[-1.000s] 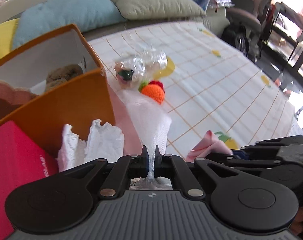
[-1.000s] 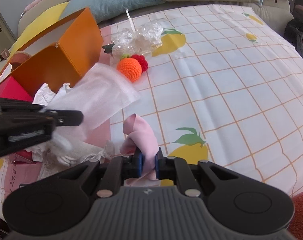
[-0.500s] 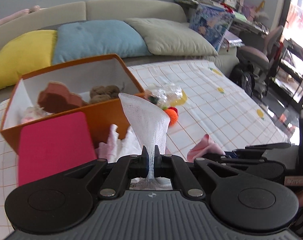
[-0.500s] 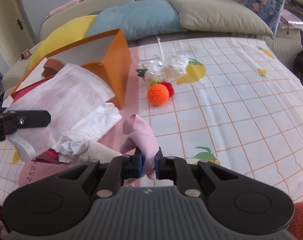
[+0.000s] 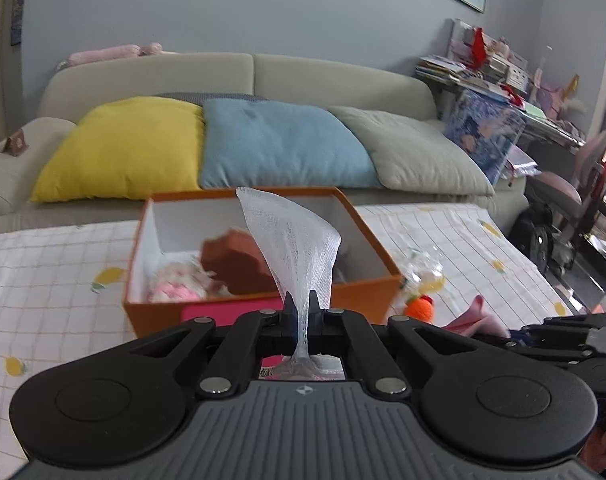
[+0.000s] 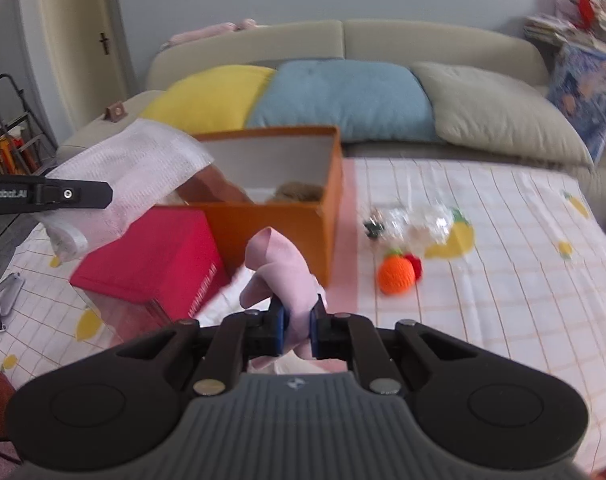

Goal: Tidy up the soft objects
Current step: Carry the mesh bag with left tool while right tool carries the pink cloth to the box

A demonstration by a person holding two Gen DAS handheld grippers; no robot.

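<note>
White mesh cloth (image 5: 299, 248) pinched in the closed left tongs (image 5: 301, 312), pink cloth (image 6: 287, 276) in the closed right tongs (image 6: 297, 320).

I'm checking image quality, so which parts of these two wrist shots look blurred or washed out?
Left wrist view: the brown toy in the orange box is smeared, the window edge at right glares. Right wrist view: the clear plastic wrap is streaked, and the sofa bends toward the corners.

We see a counter (image 6: 503, 300) under a checked, lemon-print cloth, carrying an open orange box (image 6: 271, 216), a red box (image 6: 151, 264) against it, a crocheted orange (image 6: 397, 276) and crumpled clear plastic (image 6: 415, 220).
</note>
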